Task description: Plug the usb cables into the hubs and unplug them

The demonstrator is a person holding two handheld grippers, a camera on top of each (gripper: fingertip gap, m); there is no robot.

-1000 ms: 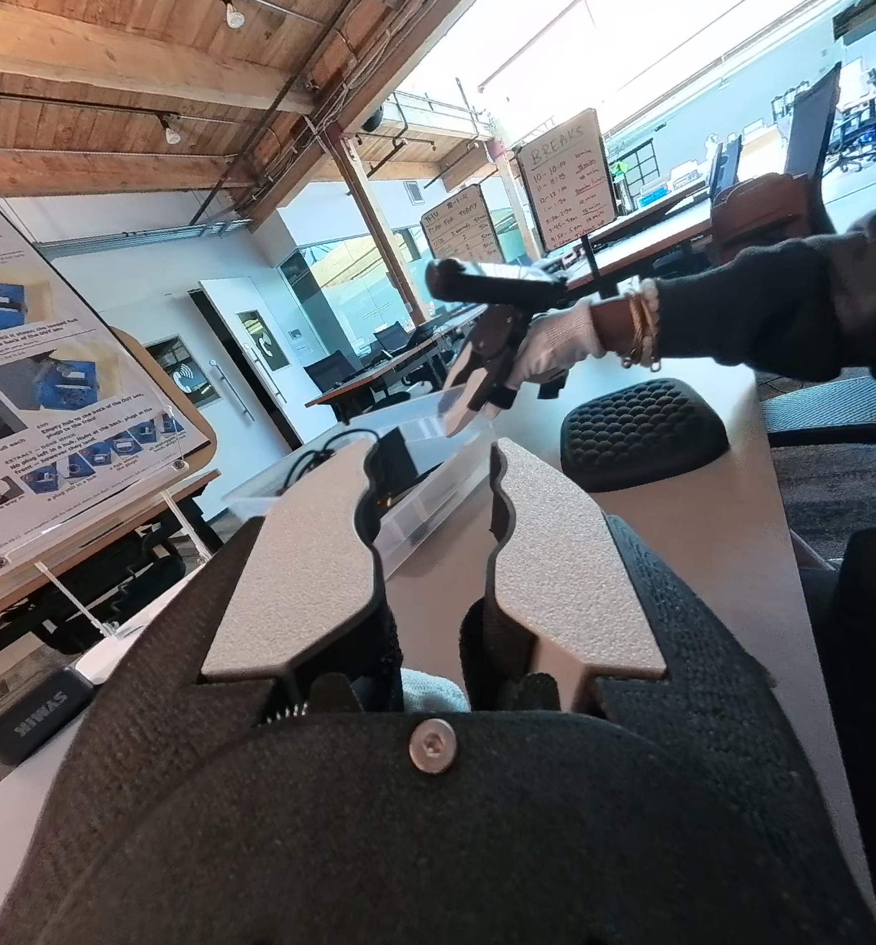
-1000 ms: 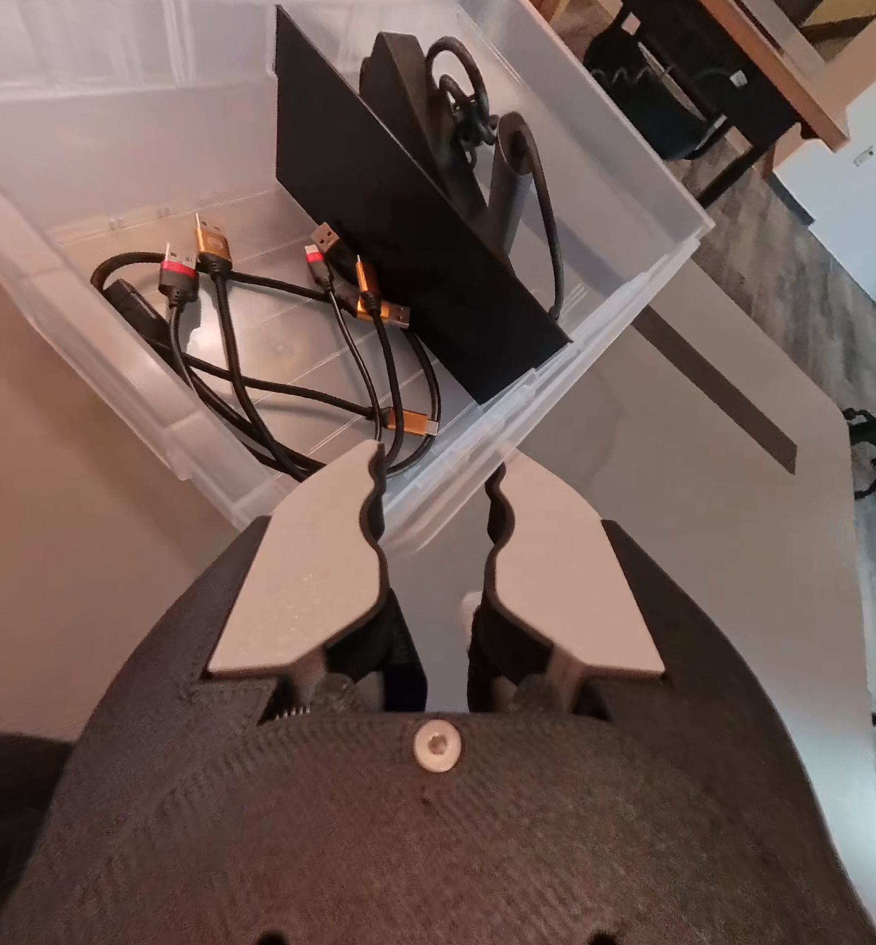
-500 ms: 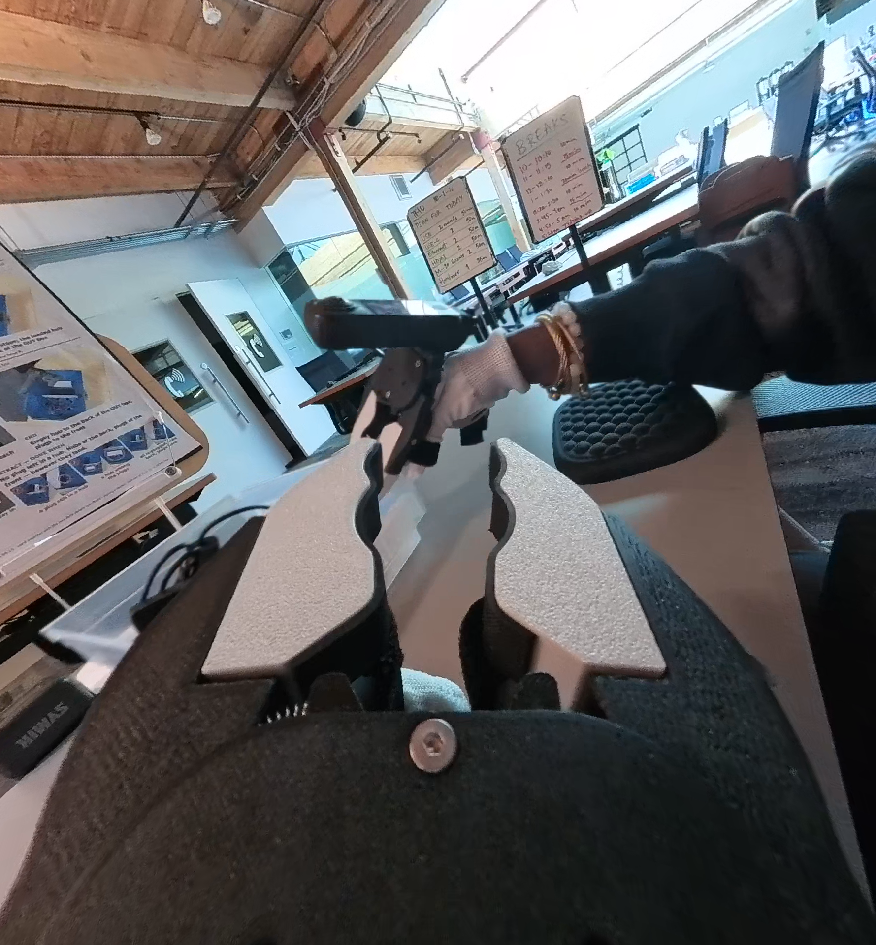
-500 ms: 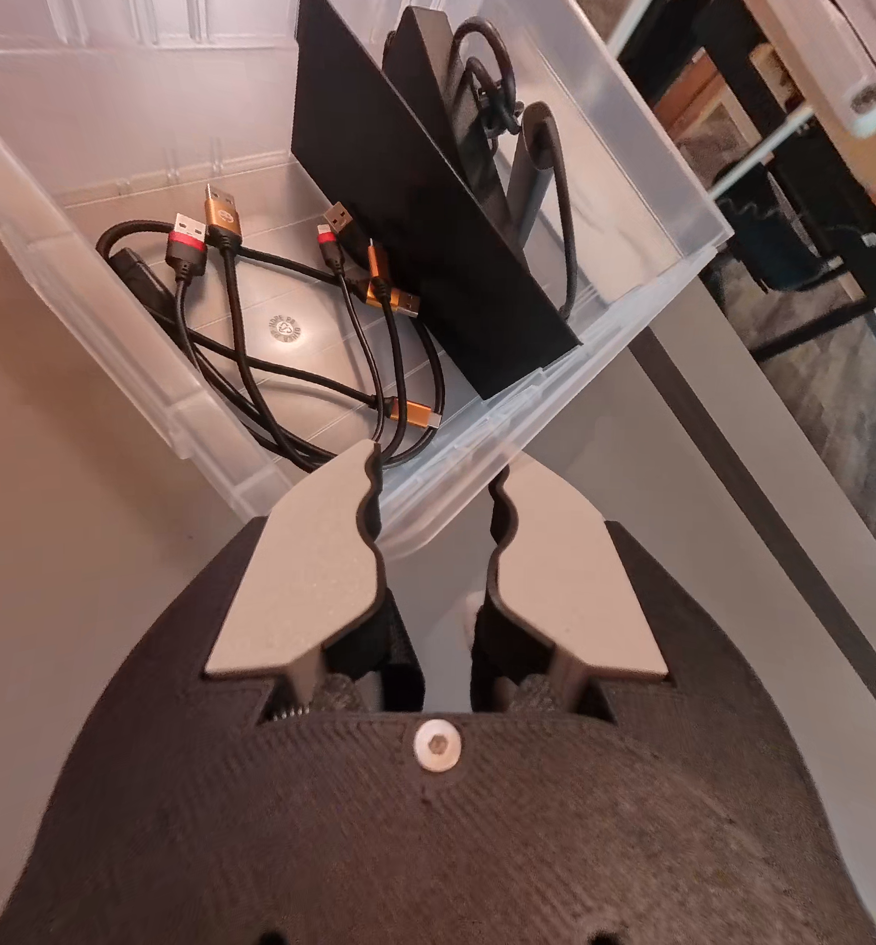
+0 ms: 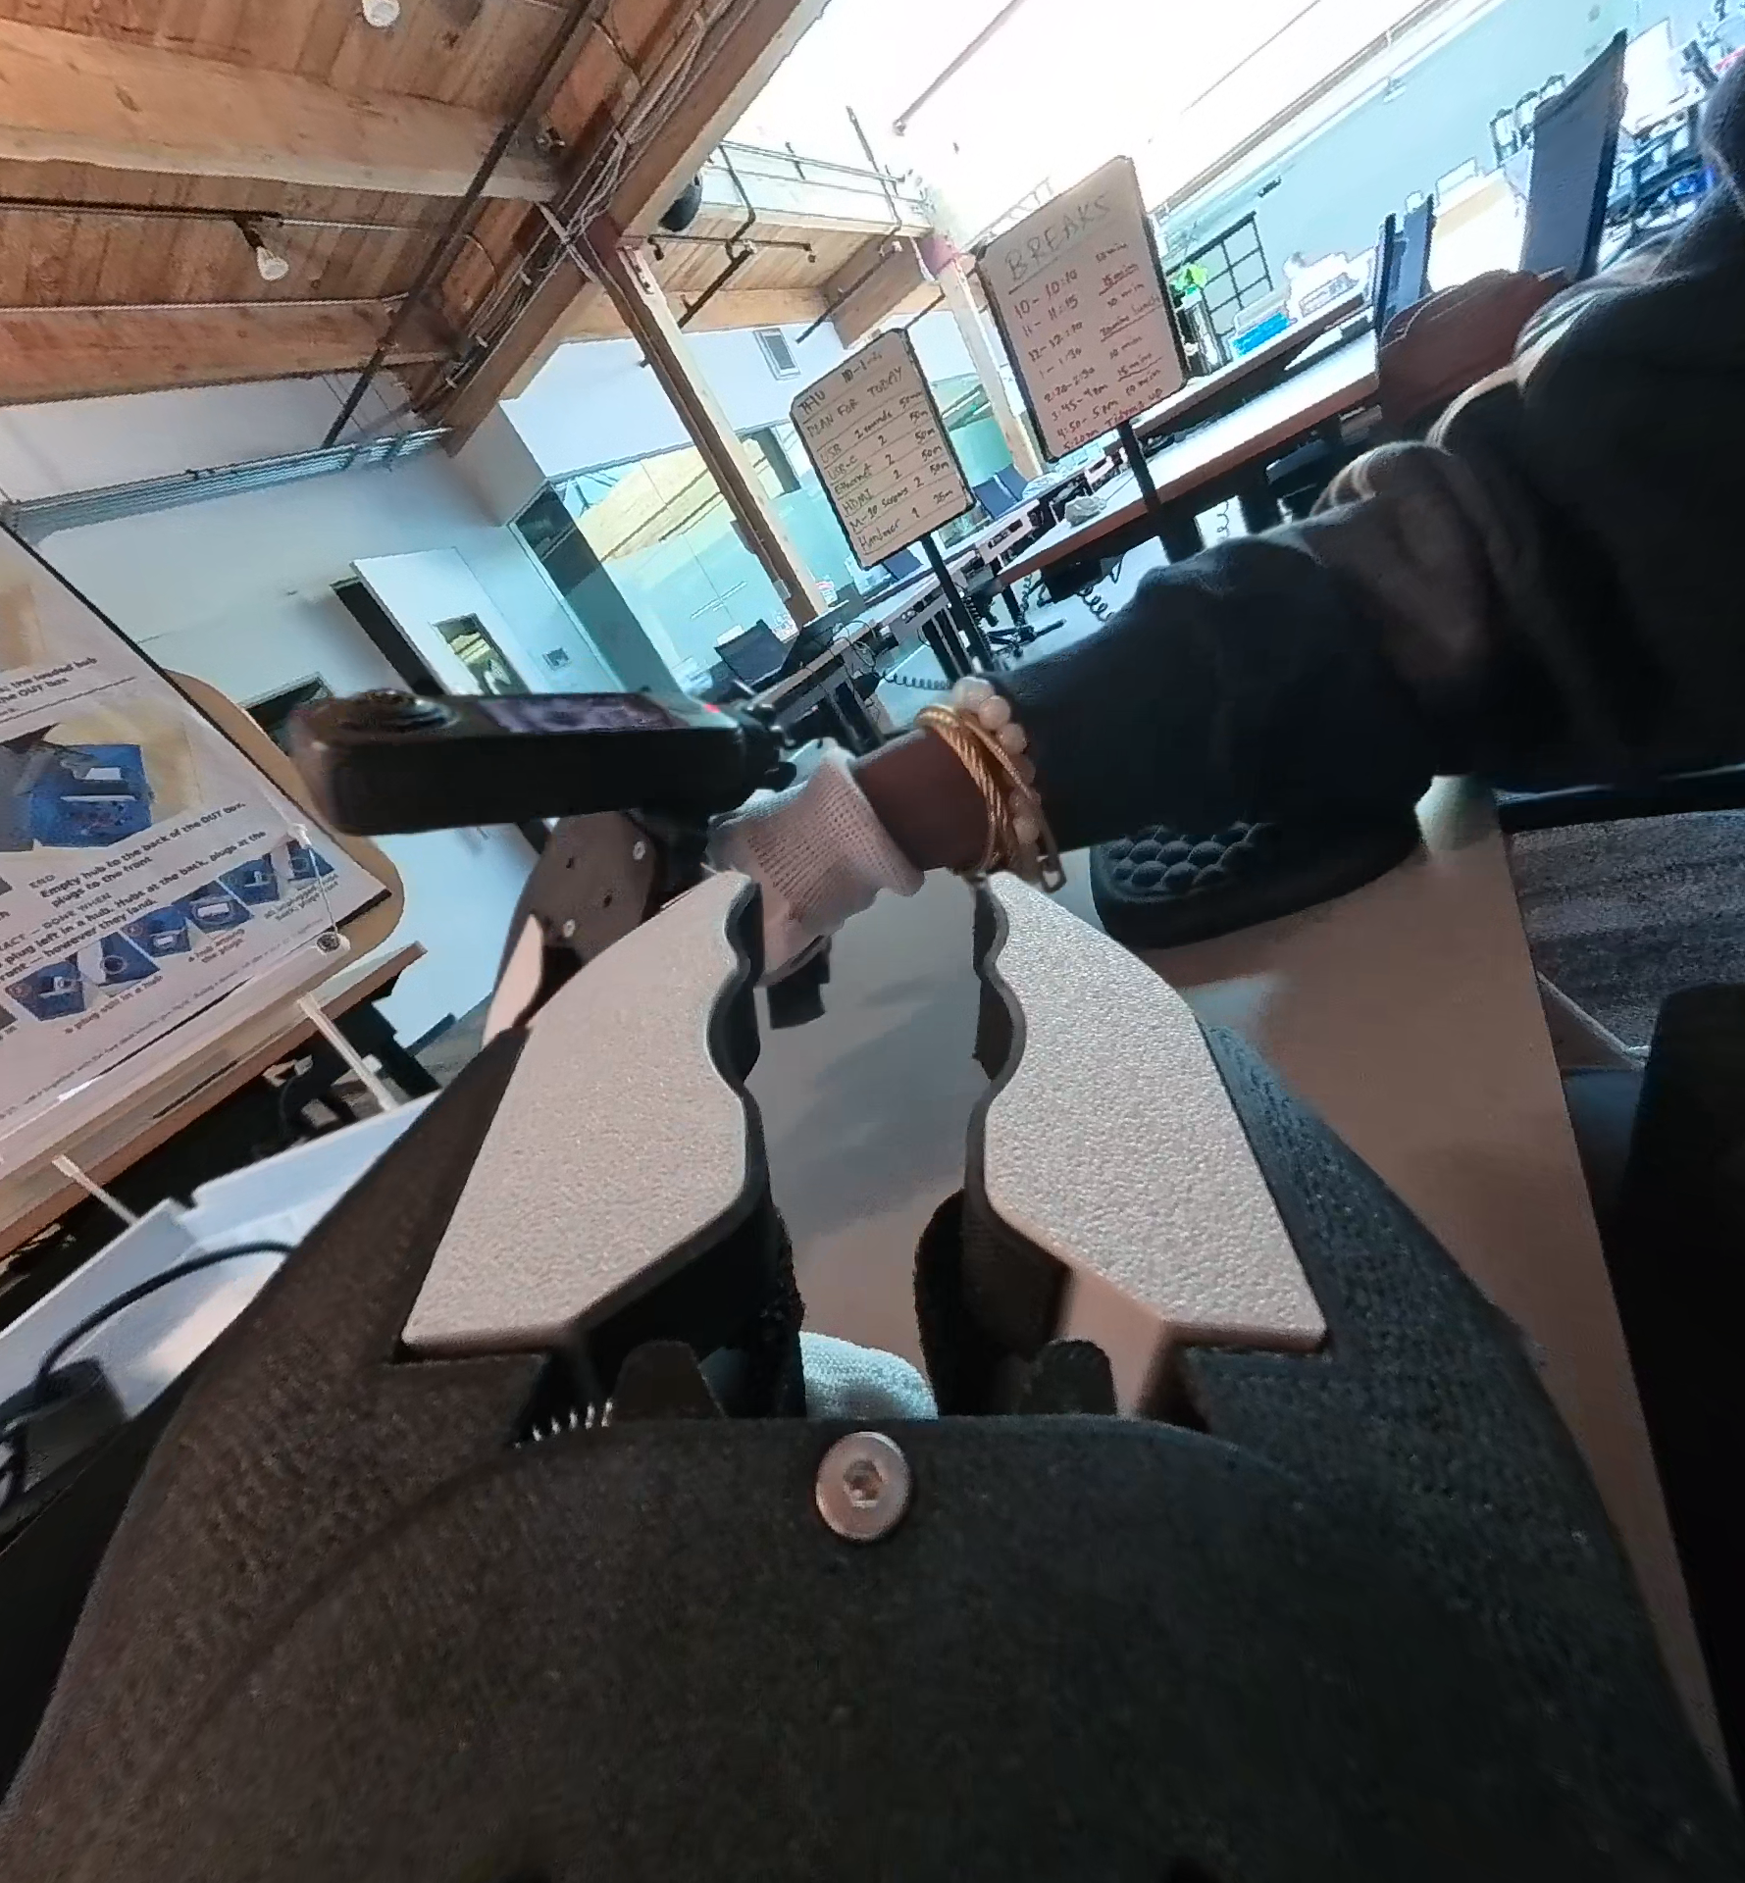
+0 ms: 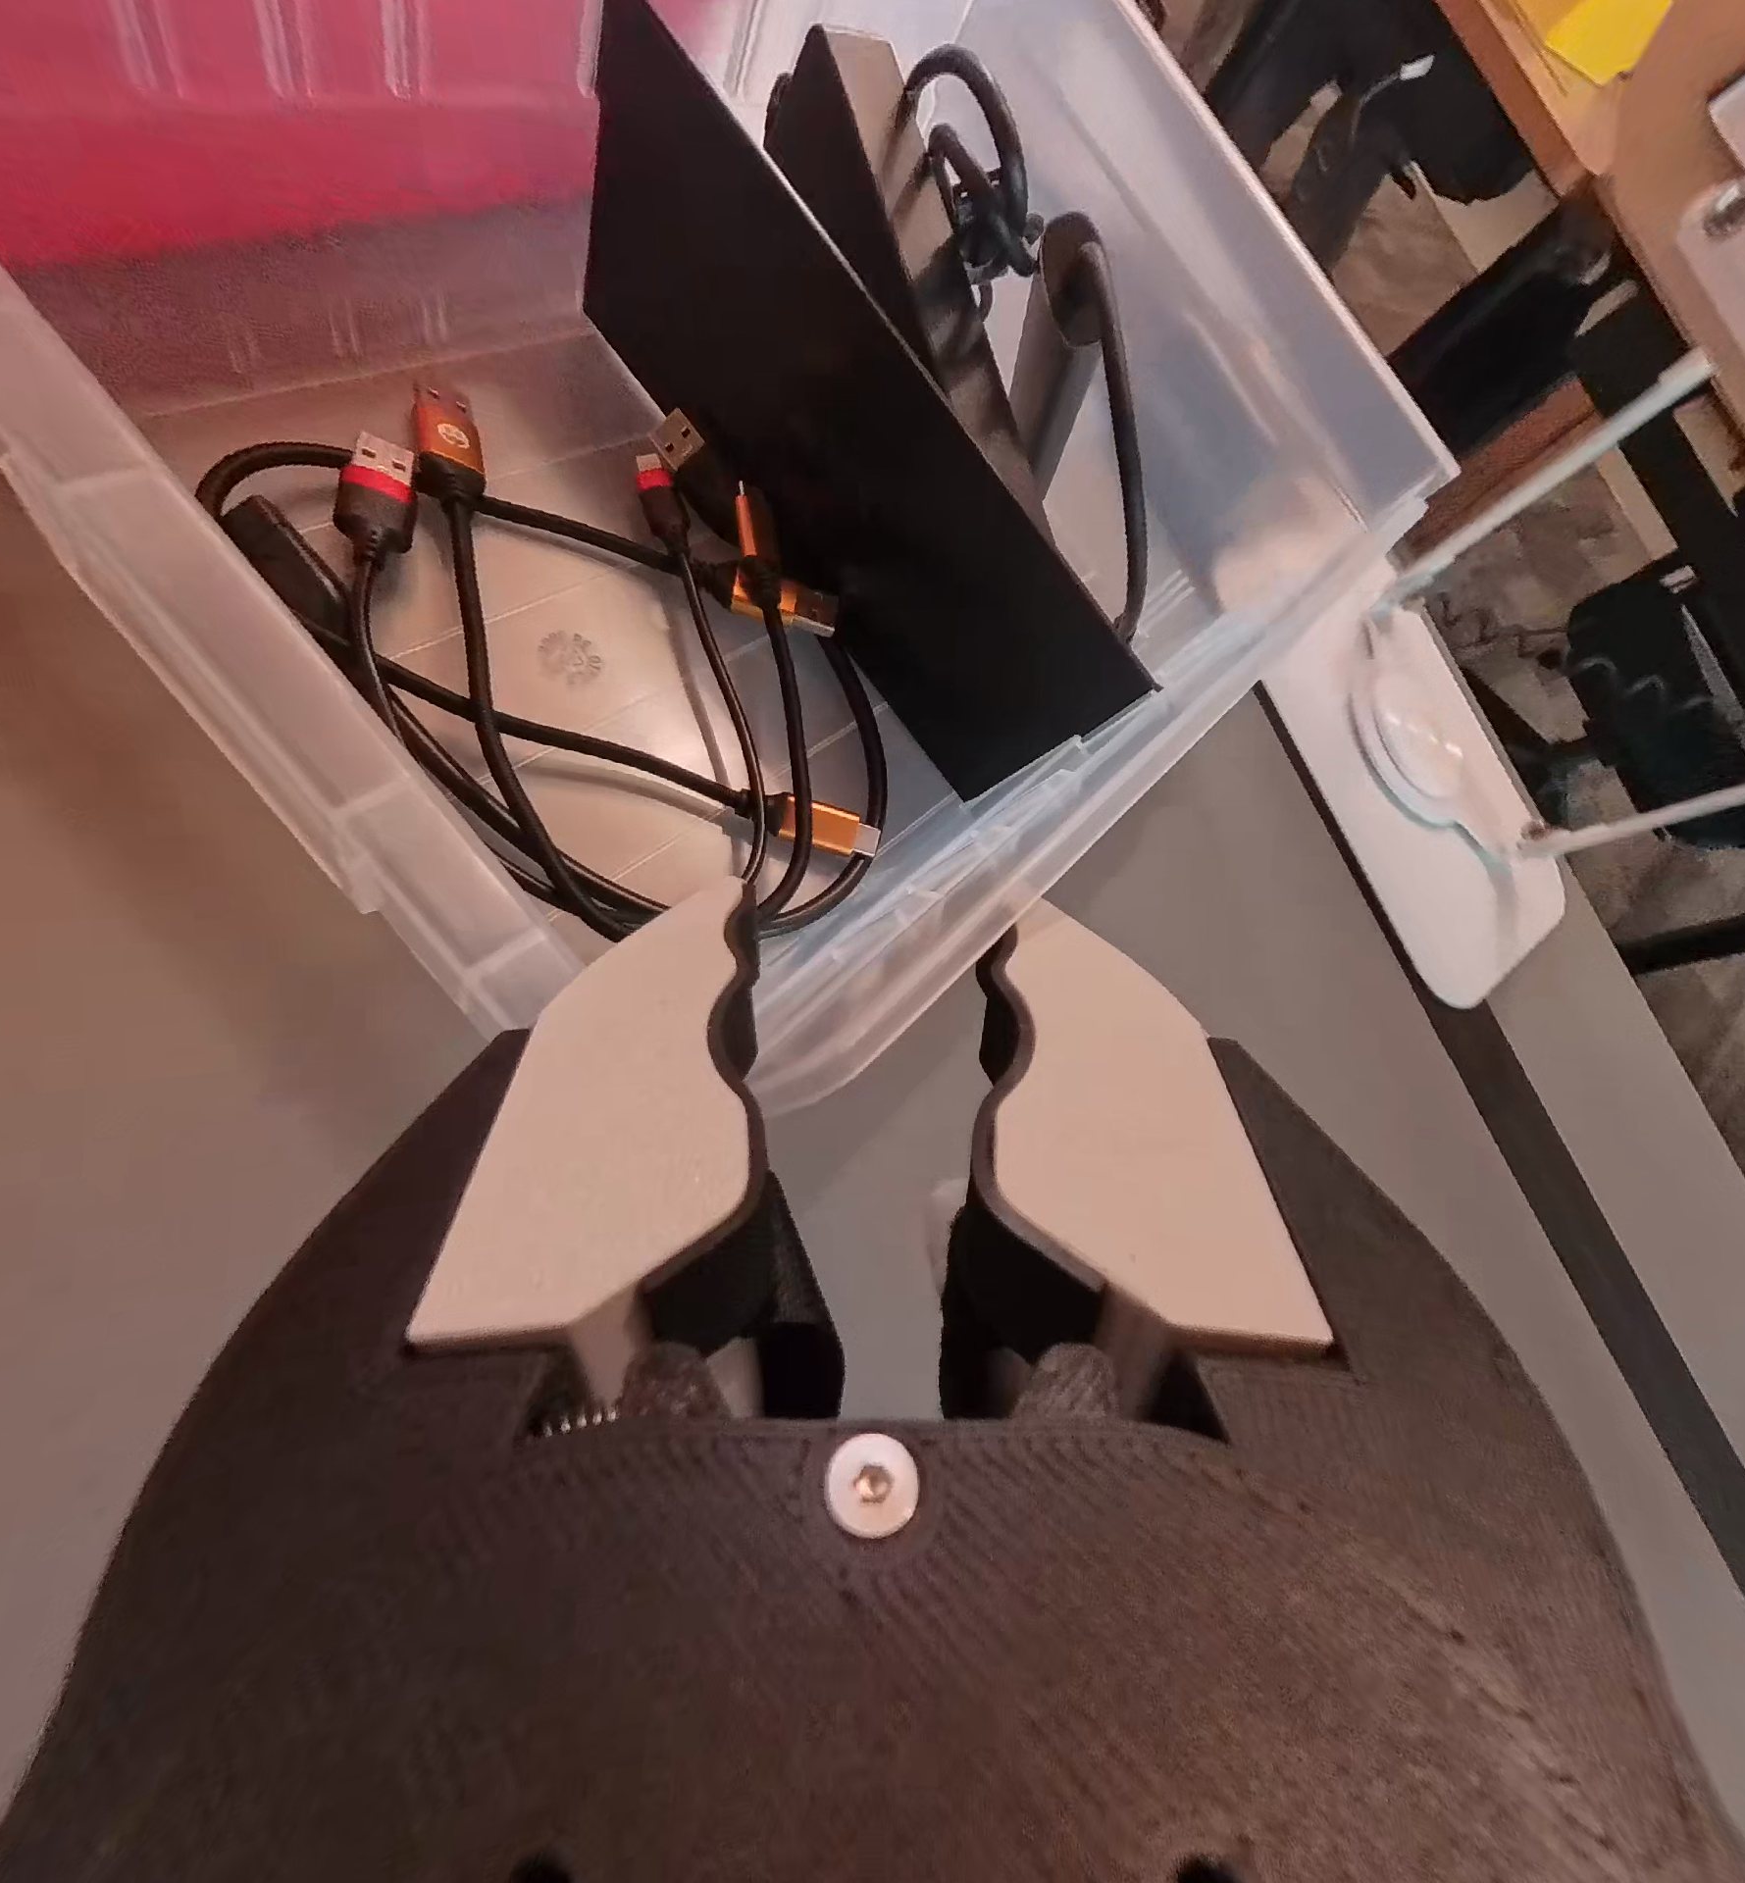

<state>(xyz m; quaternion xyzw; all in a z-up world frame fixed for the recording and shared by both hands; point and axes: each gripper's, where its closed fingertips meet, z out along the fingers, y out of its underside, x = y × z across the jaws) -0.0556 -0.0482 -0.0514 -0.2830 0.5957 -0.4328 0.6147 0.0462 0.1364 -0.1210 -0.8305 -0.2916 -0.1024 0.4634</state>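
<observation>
Grey textured plates cover the two fingers of the left hand-held gripper, which is released and holds nothing; there is an empty gap between the fingers. In this left wrist view it points over the pale surface toward the room. The right hand-held gripper shows farther off, carried by a gloved hand over the clear bin at the left edge. Beside this hand the surface is bare as far as a dark honeycomb pad.

In the right wrist view, the right hand-held gripper is also released and empty, just above the near wall of the clear bin. The usb cables lie loosely crossed on the bin floor, in the compartment left of a black divider. They look light and limp, so a cable would probably bend if taken by the cord; the stiff plug shell, such as the orange plug, seems the better place to hold. The hubs appear to stand behind the divider, with a coiled cord. The bin walls and the divider leave narrow room, and the crossed cables may drag one another. The surface edge is near on the right.
</observation>
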